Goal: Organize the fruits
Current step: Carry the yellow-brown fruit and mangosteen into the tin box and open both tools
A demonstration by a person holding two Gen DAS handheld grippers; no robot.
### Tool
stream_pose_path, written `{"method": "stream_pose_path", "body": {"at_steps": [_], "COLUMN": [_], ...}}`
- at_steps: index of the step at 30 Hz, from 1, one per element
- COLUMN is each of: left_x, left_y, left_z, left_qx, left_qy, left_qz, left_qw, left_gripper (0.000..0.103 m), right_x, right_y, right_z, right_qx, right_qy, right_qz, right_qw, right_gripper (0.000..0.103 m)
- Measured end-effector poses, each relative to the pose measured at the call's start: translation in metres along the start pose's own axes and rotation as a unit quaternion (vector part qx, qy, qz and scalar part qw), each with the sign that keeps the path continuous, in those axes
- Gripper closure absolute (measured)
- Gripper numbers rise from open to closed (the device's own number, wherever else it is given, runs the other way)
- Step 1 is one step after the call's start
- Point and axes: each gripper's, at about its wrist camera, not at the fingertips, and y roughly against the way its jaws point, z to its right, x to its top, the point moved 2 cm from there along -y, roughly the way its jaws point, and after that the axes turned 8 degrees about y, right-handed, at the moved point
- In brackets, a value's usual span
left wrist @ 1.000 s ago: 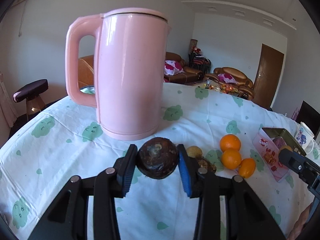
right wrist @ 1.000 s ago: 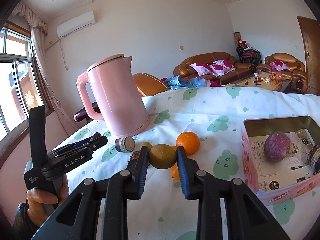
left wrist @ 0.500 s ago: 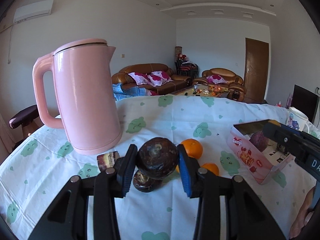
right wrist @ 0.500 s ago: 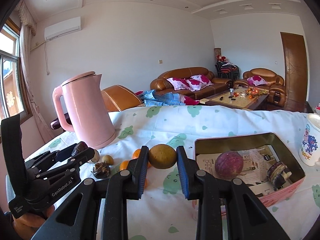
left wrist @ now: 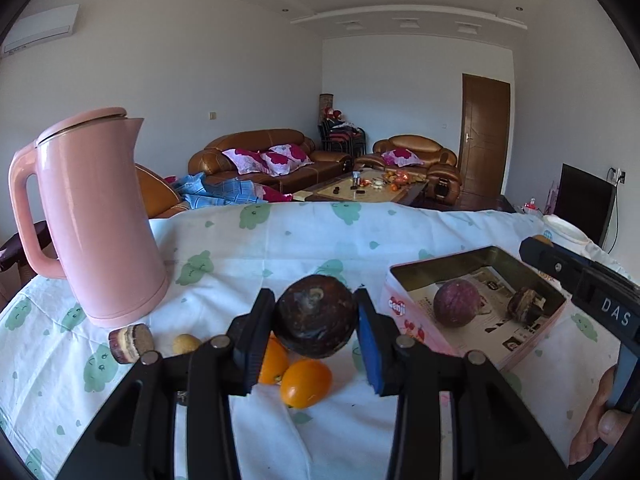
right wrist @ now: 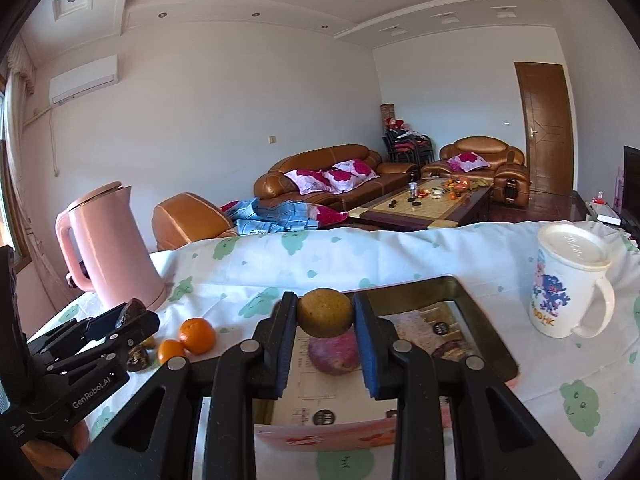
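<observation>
Your left gripper (left wrist: pixel 316 322) grasps a dark brown round fruit (left wrist: pixel 316 316); both blue pads press on its sides and it hangs above the tablecloth (left wrist: pixel 360 236). Under it, on the cloth, lie two oranges (left wrist: pixel 306 383), touching each other. To their left you see a small yellowish fruit (left wrist: pixel 185 343) and a cut piece with a brown face (left wrist: pixel 131 342), just beside the base of the pink kettle (left wrist: pixel 94 216).

To the right of the left gripper stands the pink tin box (left wrist: pixel 478 308), open on top. Inside it, on a printed paper, lies a purple round fruit (left wrist: pixel 457 303) and, near it toward the right wall, a dark wrinkled fruit (left wrist: pixel 525 304). The two are apart.

Your right gripper (right wrist: pixel 325 314) is clenched on a yellow-brown round fruit (right wrist: pixel 326 312), held between both pads. In the right wrist view this fruit is over the near part of the tin box, directly above the purple fruit. I cannot tell how high it is over the box.

In the same view the left gripper appears at the left edge, with its dark fruit at the tips, over the cloth and near the kettle. A white mug with a lid (right wrist: pixel 568 282) stands on the cloth to the right of the box, well apart from the loose fruits.

Part of your hand (left wrist: pixel 600 416) shows at the right edge of the left wrist view, on the handle of the right gripper.
</observation>
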Motion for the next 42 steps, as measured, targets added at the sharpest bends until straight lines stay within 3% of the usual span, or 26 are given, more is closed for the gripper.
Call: {"method": "stream_pose_path", "body": {"at_steps": [12, 20, 23, 32, 42], "left_x": [-0.007, -0.023, -0.024, -0.035, -0.035], "left_y": [-0.024, -0.037, -0.039, -0.066, -0.068], "left_z": [0.083, 0.137, 0.141, 0.145, 0.144], "left_qx": [-0.058, -0.094, -0.103, -0.115, -0.117], "left_qy": [-0.051, -0.095, -0.096, -0.093, -0.088], "left_qz": [-0.016, -0.051, -0.060, -0.151, -0.155], "left_qw": [0.9969, 0.9897, 0.9882, 0.9773, 0.9770], "left_gripper": [0.061, 0.061, 0.061, 0.061, 0.060], "right_x": [0.002, -0.005, -0.009, -0.018, -0.022], "right_y": [0.002, -0.018, -0.029, -0.046, -0.052], "right_z": [0.083, 0.097, 0.091, 0.071, 0.071], "right_qx": [-0.068, -0.059, -0.043, -0.025, -0.001], "right_qy": [-0.028, -0.018, -0.011, 0.020, 0.009], "right_qz": [-0.012, -0.054, -0.073, -0.116, -0.136], "right_qw": [0.997, 0.997, 0.996, 0.993, 0.991], "right_gripper": [0.073, 0.073, 0.073, 0.073, 0.072]}}
